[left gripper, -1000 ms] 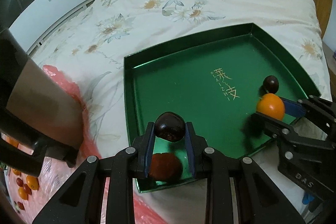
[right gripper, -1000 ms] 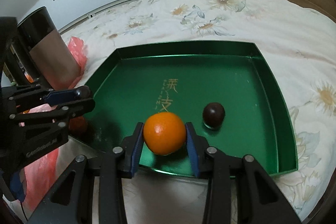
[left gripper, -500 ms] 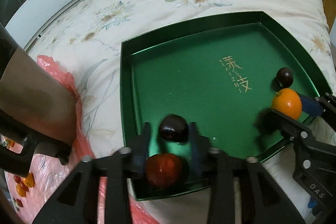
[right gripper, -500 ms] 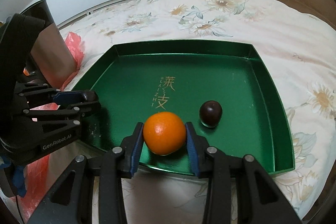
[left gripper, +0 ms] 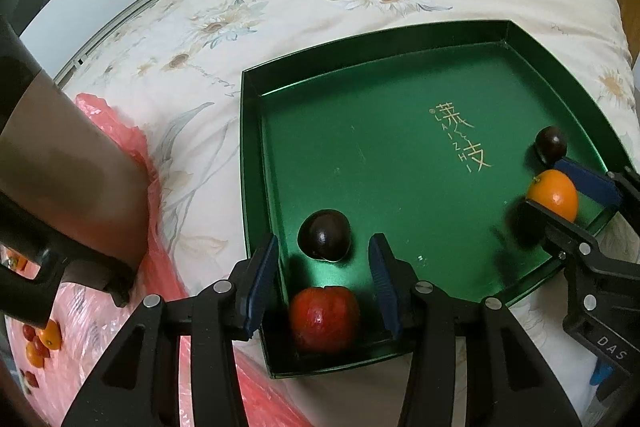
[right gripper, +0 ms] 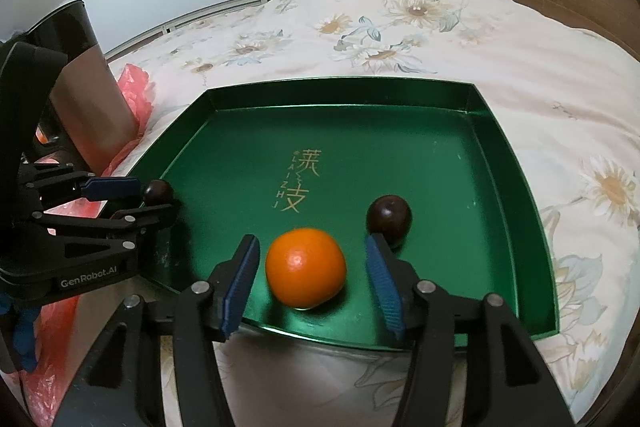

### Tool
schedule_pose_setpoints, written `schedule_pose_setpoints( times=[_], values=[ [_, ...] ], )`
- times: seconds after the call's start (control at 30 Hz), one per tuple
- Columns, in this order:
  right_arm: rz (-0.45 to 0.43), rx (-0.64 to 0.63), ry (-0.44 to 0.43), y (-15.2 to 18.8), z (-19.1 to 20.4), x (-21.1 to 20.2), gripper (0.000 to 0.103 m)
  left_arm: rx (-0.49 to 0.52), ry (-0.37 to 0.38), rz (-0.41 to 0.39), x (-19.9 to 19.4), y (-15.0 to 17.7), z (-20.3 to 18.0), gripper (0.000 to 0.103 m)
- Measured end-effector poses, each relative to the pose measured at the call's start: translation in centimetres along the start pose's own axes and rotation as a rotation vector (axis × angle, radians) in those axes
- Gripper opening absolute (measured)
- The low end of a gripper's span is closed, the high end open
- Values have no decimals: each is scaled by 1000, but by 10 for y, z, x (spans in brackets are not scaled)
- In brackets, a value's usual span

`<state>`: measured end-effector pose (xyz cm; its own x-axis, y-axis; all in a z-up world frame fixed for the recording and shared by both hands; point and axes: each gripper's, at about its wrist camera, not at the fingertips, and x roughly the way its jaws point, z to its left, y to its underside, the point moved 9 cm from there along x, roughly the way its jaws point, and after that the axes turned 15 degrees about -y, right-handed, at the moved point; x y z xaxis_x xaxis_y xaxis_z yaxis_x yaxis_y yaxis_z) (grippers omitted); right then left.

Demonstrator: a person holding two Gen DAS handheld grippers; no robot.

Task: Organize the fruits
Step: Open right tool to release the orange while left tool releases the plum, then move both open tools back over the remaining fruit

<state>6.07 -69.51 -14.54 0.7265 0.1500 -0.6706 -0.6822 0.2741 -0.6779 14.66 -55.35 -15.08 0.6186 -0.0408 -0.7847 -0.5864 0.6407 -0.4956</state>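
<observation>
Both grippers hang over the near edge of the green tray (right gripper: 516, 187), which lies flat on the flowered bed (right gripper: 400, 27), and each has just let a fruit go. The left gripper (left gripper: 323, 277) has its jaws parted, having just been opening, and the dark plum (left gripper: 325, 235) between them sits free on the tray floor near the left wall, with a gap showing on both sides. Right behind it, in the near left corner, rests a red fruit (left gripper: 324, 319), so this looks like a deliberate start of a group on that side.

The right gripper (right gripper: 310, 277) is spread wide, its jaws also just having opened, and the orange (right gripper: 306, 267) stands loose between the blue pads without touching either. A 2nd dark plum (right gripper: 389, 215) lies just beyond the right pad, close to the orange but apart from it.

I'd say the fruits were set low, close to the walls, because round things roll on a smooth metal floor carried by soft bedding; the rim stops them. The jaws open fully before any lift so no pad drags a fruit along.

To the left, a red plastic bag (left gripper: 120, 131) spreads beside the tray next to a tall dark container (right gripper: 84, 87), and a few small orange and red fruits (left gripper: 40, 341) show at its far left edge. Those are likely what remains to fetch, so 4 are in and the job seems early to midway.
</observation>
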Motion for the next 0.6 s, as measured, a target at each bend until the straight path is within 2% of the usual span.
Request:
schedule_pose_setpoints(
  times=[0.07, 0.17, 0.2, 0.27, 0.37, 0.47, 0.6],
  values=[
    [0, 3, 1, -1, 0, -1, 78, -5, 5, -2, -1, -1, 2, 42],
    [-3, 9, 5, -2, 0, -4, 87, -20, 31, -22, -8, -4, 8, 45],
    [-5, 9, 7, -3, 1, -6, 88, -29, 42, -31, -12, -6, 10, 46],
    [-9, 8, 11, -6, 2, -10, 88, -44, 42, -59, -22, -11, 16, 59],
    [-17, 0, 13, -11, 8, -18, 90, -75, 58, -99, -41, -18, 29, 61],
    [-32, -10, 15, -18, 17, -29, 100, -106, 75, -132, -61, -21, 42, 61],
    [-53, -34, 11, -27, 36, -48, 101, -147, 88, -192, -92, -13, 64, 61]
  ],
)
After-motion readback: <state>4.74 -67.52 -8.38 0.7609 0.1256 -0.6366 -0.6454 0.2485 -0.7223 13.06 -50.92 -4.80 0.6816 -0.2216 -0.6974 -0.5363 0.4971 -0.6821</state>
